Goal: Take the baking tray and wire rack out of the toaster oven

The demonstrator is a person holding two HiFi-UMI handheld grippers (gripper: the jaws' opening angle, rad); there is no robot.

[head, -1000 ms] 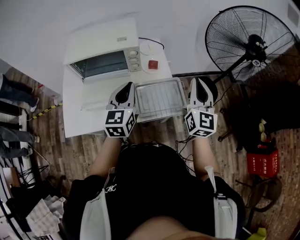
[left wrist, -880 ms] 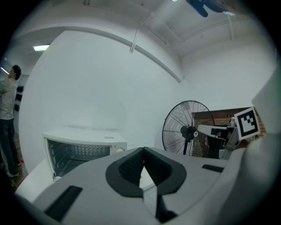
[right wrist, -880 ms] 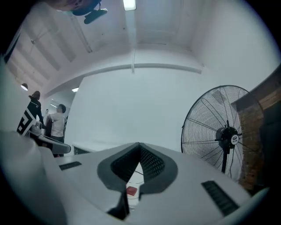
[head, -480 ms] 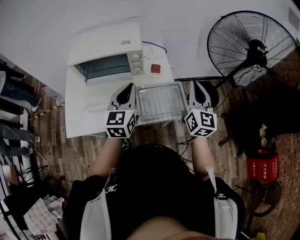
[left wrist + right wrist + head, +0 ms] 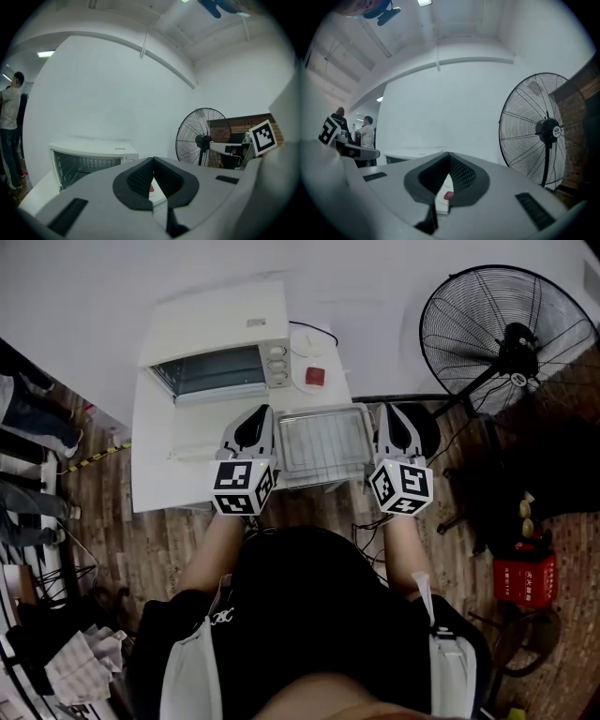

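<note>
Head view: tray out front, pinched from both sides

Left tool (image 5: 255, 416) and right tool (image 5: 394, 414) flank the baking tray (image 5: 319, 476). Each has its jaws squeezed narrow on a side rim, left on the left rim and right on the right. The wire rack (image 5: 323, 439) lies flat in the tray. The tray sits over the tabletop's (image 5: 178, 479) near right corner, apart from the toaster oven (image 5: 220, 329) further back left. A floor fan (image 5: 511, 334) stands far right.

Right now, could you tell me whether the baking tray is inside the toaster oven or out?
Out: the baking tray is in front of the toaster oven, between left tongs and right tongs.
</note>
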